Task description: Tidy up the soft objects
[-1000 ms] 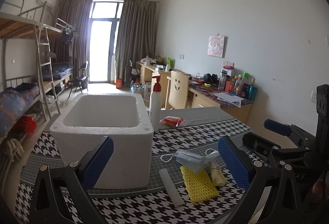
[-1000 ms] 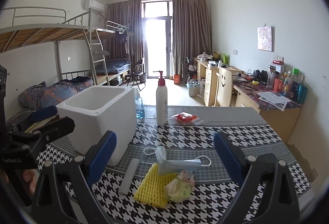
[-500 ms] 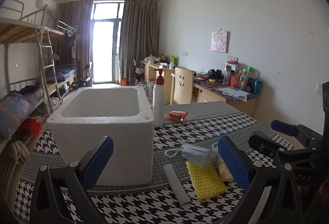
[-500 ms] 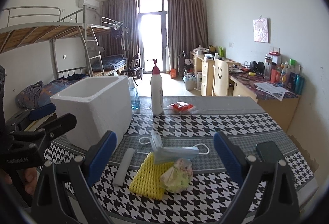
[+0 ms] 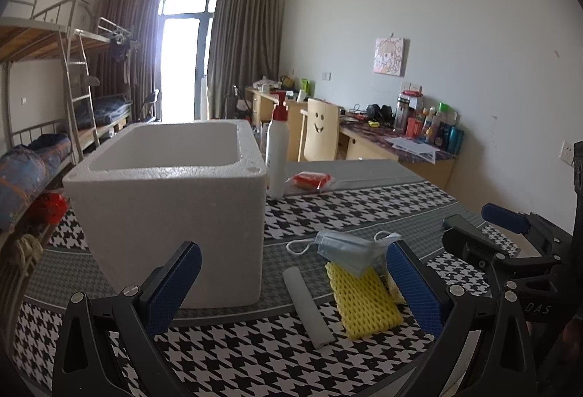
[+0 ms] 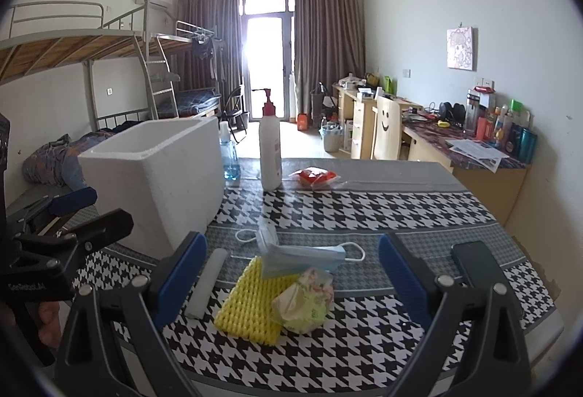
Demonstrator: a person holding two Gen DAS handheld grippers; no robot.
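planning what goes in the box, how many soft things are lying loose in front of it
4: white foam strip, yellow foam net, blue face mask lying across the net, crumpled bag at its right. Box interior is hidden.

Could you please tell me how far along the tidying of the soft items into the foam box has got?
Nothing looks done yet: what shows of the foam box interior is bare. Nothing is in hand; the left tongs and right tongs are open. All is left: the face mask, yellow foam net, white foam strip and crumpled bag lie on the tablecloth.
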